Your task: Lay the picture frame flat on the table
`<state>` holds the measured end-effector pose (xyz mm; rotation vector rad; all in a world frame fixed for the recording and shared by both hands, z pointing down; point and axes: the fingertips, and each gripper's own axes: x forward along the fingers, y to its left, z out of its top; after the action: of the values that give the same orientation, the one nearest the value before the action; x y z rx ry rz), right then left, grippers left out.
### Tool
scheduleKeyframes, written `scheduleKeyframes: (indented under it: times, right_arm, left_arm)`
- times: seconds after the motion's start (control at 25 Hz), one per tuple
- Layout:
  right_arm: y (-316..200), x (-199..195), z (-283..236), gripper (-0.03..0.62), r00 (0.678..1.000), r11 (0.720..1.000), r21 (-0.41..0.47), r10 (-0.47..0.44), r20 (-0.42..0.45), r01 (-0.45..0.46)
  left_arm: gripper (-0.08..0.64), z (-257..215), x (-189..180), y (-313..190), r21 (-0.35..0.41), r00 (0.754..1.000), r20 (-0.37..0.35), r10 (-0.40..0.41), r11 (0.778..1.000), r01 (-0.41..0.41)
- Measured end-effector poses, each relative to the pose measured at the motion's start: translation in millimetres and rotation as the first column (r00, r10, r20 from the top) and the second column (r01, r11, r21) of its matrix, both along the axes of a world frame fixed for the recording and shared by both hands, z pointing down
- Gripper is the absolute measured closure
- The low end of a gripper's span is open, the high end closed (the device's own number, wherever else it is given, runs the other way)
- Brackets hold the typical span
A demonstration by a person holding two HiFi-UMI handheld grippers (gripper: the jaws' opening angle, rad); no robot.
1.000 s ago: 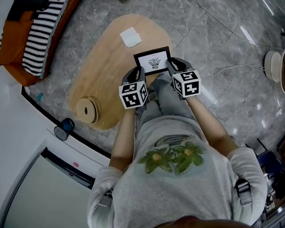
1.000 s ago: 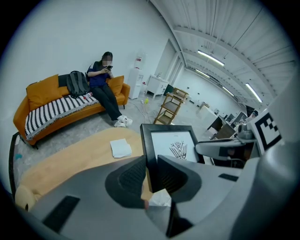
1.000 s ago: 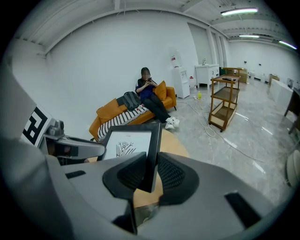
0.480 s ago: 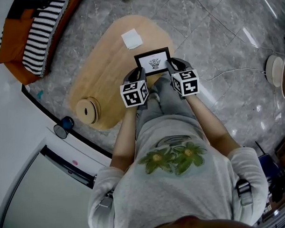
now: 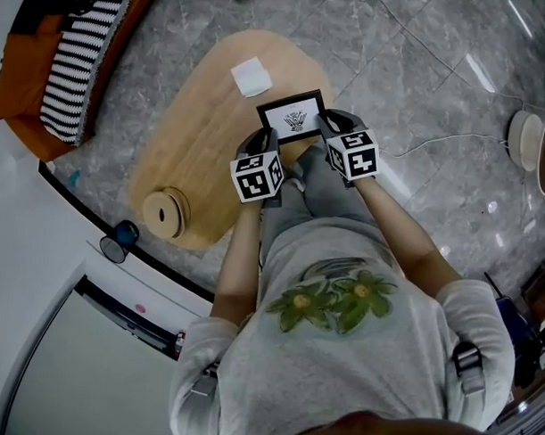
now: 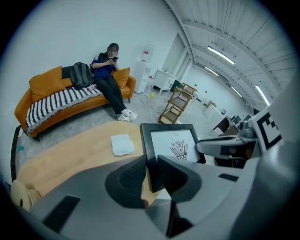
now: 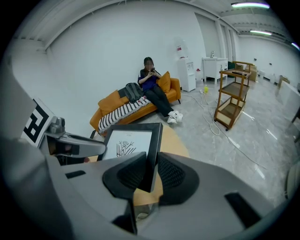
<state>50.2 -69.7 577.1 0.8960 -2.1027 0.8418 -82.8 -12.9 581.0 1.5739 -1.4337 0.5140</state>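
A black picture frame with a white print of a plant stands tilted over the near end of the oval wooden table. My left gripper is shut on its left edge; in the left gripper view the frame runs between the pads of that gripper. My right gripper has the right edge between its jaws, which are opening; in the right gripper view the frame still sits against the pads of this gripper. Whether the frame's bottom edge touches the table is hidden.
A folded white cloth lies on the table beyond the frame. A round wooden disc stand sits at the table's near left end. An orange sofa with a seated person is farther off. A wooden cart and cables are on the floor.
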Motion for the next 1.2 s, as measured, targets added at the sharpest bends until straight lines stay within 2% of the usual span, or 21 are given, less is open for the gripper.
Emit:
scheduleKeyframes:
  times: [1.2]
  right_arm:
    - [-23,-17,68,0.506,0.998,0.997,-0.07,-0.044,-0.042,0.041]
  left_arm:
    - [0.469,64,-15,-21,-0.078,1.0,0.006,0.003,0.997,-0.003]
